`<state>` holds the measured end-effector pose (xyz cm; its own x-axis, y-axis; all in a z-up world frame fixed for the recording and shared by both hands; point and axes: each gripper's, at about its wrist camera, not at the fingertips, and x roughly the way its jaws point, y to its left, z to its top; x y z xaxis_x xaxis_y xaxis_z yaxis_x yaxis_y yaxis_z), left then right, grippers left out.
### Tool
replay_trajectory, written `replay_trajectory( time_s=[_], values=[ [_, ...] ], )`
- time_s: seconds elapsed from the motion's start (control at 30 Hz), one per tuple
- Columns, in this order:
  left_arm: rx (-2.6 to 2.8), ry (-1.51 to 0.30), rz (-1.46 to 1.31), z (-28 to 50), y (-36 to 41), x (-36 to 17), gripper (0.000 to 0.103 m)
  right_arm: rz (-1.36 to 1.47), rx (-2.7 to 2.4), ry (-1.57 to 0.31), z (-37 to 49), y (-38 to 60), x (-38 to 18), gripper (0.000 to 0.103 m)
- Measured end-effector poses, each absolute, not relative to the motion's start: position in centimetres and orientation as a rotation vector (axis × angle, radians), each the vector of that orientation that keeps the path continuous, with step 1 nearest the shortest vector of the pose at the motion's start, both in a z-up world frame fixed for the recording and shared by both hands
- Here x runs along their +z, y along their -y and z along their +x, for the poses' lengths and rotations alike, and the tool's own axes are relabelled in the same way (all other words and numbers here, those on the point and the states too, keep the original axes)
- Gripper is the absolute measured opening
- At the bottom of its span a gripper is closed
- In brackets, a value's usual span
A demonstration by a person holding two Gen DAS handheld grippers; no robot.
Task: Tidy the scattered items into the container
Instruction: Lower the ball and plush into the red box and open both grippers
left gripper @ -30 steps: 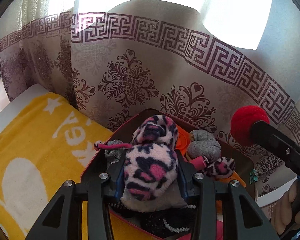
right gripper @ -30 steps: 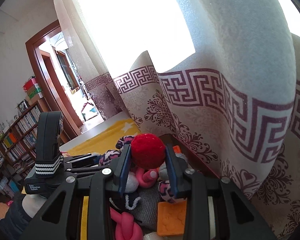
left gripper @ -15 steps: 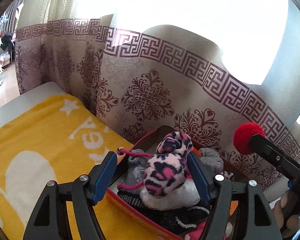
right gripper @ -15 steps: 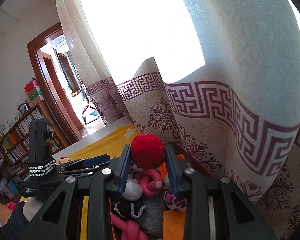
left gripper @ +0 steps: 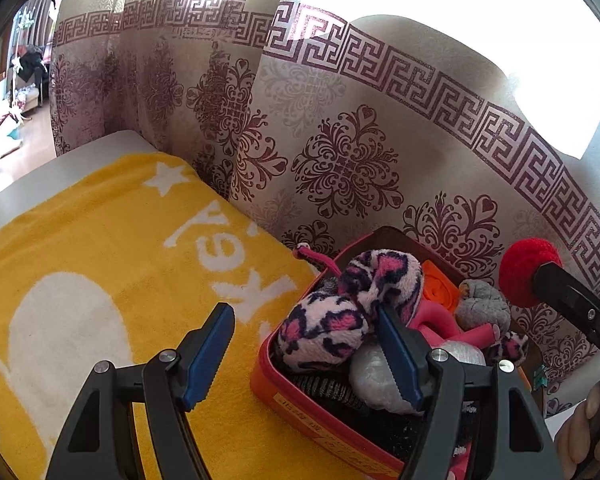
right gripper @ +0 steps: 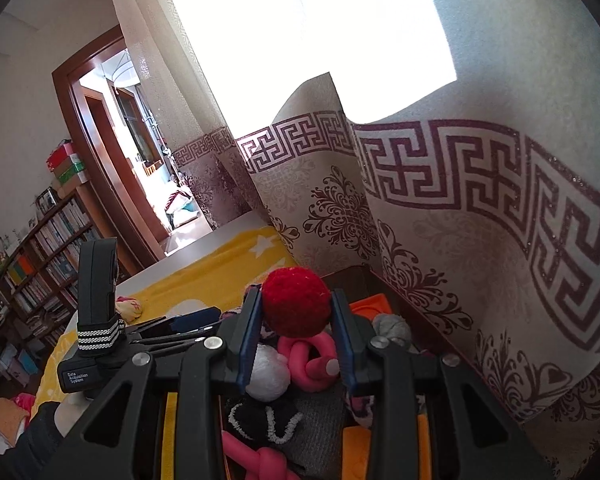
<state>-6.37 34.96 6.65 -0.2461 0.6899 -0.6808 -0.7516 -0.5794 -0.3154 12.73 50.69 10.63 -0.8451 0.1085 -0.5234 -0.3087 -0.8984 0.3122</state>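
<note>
A red box stands on a yellow blanket against the curtain, filled with soft items. A pink-and-navy leopard plush lies on top of them. My left gripper is open and empty, its right finger over the box's near corner, its left finger over the blanket. My right gripper is shut on a red pompom ball and holds it above the box; the ball also shows in the left wrist view.
A patterned curtain hangs right behind the box. In the box lie a pink knotted toy, a white ball, a grey ball and an orange piece. A small plush lies on the blanket's far left. A bookshelf stands left.
My left gripper opened, let the leopard plush drop onto the pile in the box, and drew back to the left. My right gripper still holds the red ball over the box.
</note>
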Motion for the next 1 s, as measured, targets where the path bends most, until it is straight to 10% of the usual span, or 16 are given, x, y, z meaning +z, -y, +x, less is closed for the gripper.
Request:
replay_trajectory(
  time_s=[0.53, 0.8, 1.0],
  values=[
    [1.956, -0.055, -0.947, -4.9, -30.7, 9.3, 0.074, -1.038, 2.641, -0.436, 8.7, -50.4, 7.8, 0.039],
    [2.014, -0.007, -0.944, -5.6, -26.6, 9.8, 0.074, -0.882, 2.656, -0.591, 11.3, -50.7, 9.9, 0.076],
    [2.110, 0.065, -0.965, -6.9, -22.7, 9.5, 0.088, -0.817, 2.734, -0.602, 11.4, -48.1, 11.8, 0.078]
  ],
)
